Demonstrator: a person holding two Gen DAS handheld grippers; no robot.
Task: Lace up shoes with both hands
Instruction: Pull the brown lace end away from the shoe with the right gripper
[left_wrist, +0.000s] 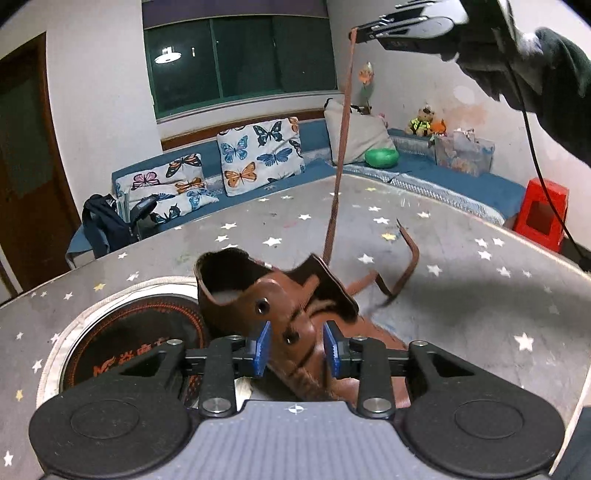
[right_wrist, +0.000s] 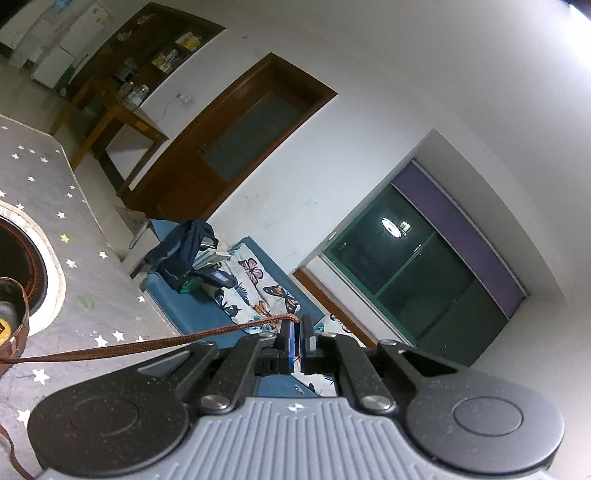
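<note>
On the star-patterned tabletop (left_wrist: 461, 266), seen from the left wrist, a brown leather shoe (left_wrist: 280, 310) sits just past the left gripper (left_wrist: 295, 354), its opening toward the far side and its eyelet flap between the blue fingers (left_wrist: 261, 350). Those fingers stand a little apart on either side of the leather; whether their pads truly press on it I cannot tell, since a narrow gap seems to show at the right one. A flat brown lace (left_wrist: 341, 147) rises taut from the shoe's throat to the upper right corner, where the right gripper (left_wrist: 360, 33), carried by a dark-gloved hand (left_wrist: 554, 74), pinches its tip. The lace's other end (left_wrist: 406, 258) curls loose on the tabletop just right of the shoe. A round dark mat with a pale rim (left_wrist: 122, 332) lies beside the shoe on the left. From the right wrist, the right gripper's fingers are together, clamped on the end of the lace, which runs leftward and down, straight and tight, toward the shoe at the frame's left edge. The step in hand looks like drawing the slack of one lace end through an eyelet while the left gripper steadies the shoe. The next move probably calls for a firm hold on the flap, so the shoe does not lift with the pull, then lowering the lace tip toward the next empty eyelet, aimed carefully.
</note>
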